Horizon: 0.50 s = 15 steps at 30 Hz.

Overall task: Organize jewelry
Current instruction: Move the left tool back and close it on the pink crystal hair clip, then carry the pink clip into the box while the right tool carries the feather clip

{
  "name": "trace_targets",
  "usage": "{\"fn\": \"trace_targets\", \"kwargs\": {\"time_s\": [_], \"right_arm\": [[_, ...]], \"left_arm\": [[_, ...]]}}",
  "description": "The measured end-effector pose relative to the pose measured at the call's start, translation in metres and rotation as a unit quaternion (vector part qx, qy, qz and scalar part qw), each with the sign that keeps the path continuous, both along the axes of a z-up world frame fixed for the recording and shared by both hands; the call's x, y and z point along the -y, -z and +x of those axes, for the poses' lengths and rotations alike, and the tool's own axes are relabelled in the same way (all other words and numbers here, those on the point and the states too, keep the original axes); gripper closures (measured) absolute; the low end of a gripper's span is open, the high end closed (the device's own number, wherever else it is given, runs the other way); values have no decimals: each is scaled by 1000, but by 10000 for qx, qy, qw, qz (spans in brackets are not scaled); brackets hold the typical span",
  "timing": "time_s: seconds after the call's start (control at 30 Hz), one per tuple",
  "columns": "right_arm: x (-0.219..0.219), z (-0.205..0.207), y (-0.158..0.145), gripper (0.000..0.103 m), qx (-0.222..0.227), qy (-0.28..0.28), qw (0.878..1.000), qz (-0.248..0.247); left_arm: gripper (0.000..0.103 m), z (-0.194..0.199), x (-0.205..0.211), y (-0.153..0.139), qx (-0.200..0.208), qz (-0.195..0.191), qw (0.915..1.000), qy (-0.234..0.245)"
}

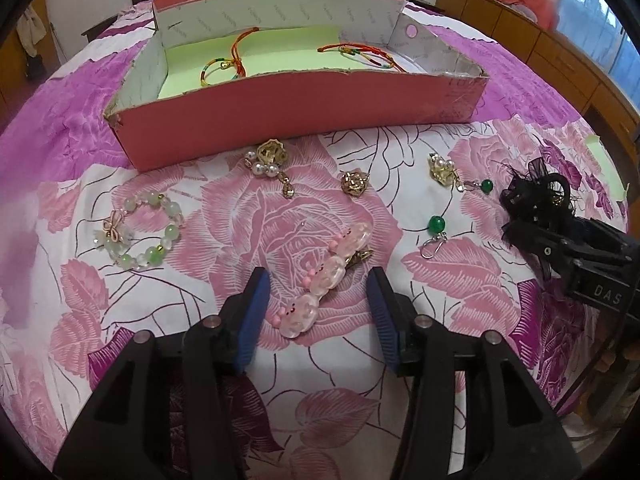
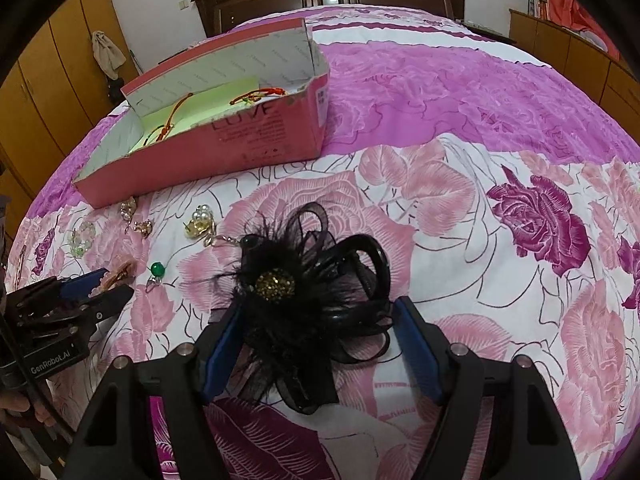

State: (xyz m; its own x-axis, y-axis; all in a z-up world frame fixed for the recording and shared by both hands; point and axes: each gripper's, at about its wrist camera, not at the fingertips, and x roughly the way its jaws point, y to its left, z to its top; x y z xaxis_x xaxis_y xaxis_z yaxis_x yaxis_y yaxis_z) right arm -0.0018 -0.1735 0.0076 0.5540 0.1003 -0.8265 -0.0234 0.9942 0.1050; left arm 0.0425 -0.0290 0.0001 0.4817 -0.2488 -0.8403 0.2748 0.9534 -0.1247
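Left gripper (image 1: 318, 280) is straddling the pink hair clip (image 1: 320, 276) with pads apart from it, right gripper (image 2: 318, 318) is gaping around the black feather hairpiece (image 2: 304, 300) — earrings (image 1: 272, 160) are lying beyond, cord bracelets (image 1: 224, 66) sitting in the pink box (image 1: 296, 116) farthest back.

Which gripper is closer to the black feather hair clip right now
Right. The right gripper straddles the black feather hair clip, its open jaws either side. The left gripper is off to the side, around the pink bunny clip.
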Motion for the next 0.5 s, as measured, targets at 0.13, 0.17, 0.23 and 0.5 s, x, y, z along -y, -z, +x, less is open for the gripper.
{"fn": "trace_targets", "kwargs": {"time_s": [0.13,0.17,0.23,0.5], "right_arm": [[1,-1,0,40,27,37,10000,-51],[1,-1,0,42,42,54,10000,-69],[3,-2,-1,43,62,72,9999,-69],[2,-7,-5,50,167,57,9997,-162]], "left_arm": [[65,-2,-1,-1,25,7,10000,-20],[67,-3,-1,-2,34,14,10000,-21],[76,-4,-1,-3,55,51,10000,-35],[102,-8,0,-10,123,29,9999,-27]]}}
